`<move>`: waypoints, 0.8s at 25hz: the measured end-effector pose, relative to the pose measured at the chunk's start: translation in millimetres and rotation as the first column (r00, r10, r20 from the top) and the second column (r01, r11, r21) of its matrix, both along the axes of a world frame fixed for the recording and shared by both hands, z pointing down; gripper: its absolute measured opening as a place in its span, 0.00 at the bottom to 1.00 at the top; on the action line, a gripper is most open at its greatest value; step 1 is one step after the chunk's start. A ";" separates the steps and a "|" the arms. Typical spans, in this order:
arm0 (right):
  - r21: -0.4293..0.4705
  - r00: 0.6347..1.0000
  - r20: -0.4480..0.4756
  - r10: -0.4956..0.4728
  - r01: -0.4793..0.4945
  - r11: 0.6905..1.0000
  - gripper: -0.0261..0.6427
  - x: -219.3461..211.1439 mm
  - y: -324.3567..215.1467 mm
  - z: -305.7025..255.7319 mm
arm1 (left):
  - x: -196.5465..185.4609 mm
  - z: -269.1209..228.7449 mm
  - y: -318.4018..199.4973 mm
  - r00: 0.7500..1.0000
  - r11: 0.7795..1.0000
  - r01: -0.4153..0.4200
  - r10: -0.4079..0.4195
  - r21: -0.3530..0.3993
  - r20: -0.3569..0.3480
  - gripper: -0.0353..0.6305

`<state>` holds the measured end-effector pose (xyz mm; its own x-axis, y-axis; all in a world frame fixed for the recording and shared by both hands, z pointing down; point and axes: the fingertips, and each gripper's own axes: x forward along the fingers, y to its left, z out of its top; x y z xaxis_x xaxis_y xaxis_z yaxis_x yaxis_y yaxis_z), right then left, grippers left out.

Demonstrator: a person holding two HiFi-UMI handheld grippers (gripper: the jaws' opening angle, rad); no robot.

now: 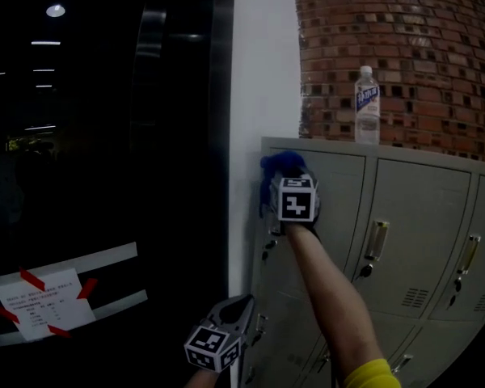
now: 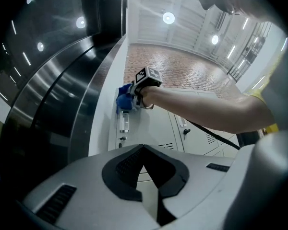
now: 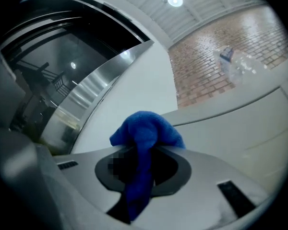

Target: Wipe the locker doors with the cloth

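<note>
My right gripper [image 3: 140, 152] clamps a soft, bunched blue cloth [image 3: 146, 128] against the smooth grey metal locker door [image 1: 327, 225] just in front; left gripper [image 2: 145, 156] is lower, jaws together w/ nothing between.

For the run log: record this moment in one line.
right gripper: shut on cloth | cloth: at top-left locker door | left gripper: shut, empty

bottle [image 1: 367, 104] on lockers [image 1: 412, 225], wall [image 1: 263, 95] left, cloth [image 1: 280, 166] against top-left door
</note>
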<state>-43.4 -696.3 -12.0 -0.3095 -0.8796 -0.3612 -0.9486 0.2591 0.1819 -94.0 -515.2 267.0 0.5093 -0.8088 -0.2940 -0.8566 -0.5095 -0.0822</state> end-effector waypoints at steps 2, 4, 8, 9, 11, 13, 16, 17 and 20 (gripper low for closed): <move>0.053 0.999 0.013 0.038 -0.038 0.998 0.15 35.8 21.2 -6.6 | 11.5 2.0 -1.8 0.999 0.999 -0.032 0.032 -0.001 0.004 0.06; 0.088 0.997 0.046 0.063 -0.067 0.994 0.15 81.0 47.9 -10.4 | 21.1 5.1 -2.4 0.998 0.998 -0.065 0.065 -0.007 0.002 0.06; 0.124 0.983 0.094 0.158 -0.169 0.978 0.15 162.8 95.4 -3.8 | 39.0 -0.8 -14.8 0.995 0.995 -0.098 0.098 -0.011 -0.008 0.06; 0.126 0.980 0.098 0.174 -0.186 0.974 0.15 175.1 102.3 -0.4 | 49.1 -4.3 -17.8 0.994 0.994 -0.110 0.110 -0.014 -0.006 0.06; 0.125 0.976 0.103 0.194 -0.206 0.971 0.15 189.7 110.0 4.7 | 76.6 -9.6 -20.5 0.989 0.989 -0.145 0.145 -0.020 0.007 0.06; 0.118 0.976 0.121 0.180 -0.194 0.974 0.15 193.3 113.8 6.5 | 98.5 -10.5 -18.1 0.985 0.985 -0.172 0.172 -0.021 0.023 0.06; 0.088 0.993 0.111 0.035 -0.045 0.995 0.15 154.6 116.3 15.8 | 88.4 -8.2 -14.0 0.987 0.987 -0.158 0.159 -0.019 0.019 0.06; 0.078 0.996 0.083 -0.011 0.005 0.997 0.15 128.2 113.9 22.4 | 76.5 -7.7 -16.3 0.990 0.990 -0.137 0.138 -0.024 0.011 0.06; -0.025 0.992 -0.013 -0.127 0.127 0.992 0.15 28.6 75.7 56.2 | 50.4 -8.5 -24.7 0.995 0.994 -0.096 0.097 -0.058 0.009 0.06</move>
<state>-14.8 -620.5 44.3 -0.4242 -0.8413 -0.3351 -0.9051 0.3816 0.1877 -43.6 -539.9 258.5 0.5892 -0.7710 -0.2419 -0.8021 -0.5941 -0.0601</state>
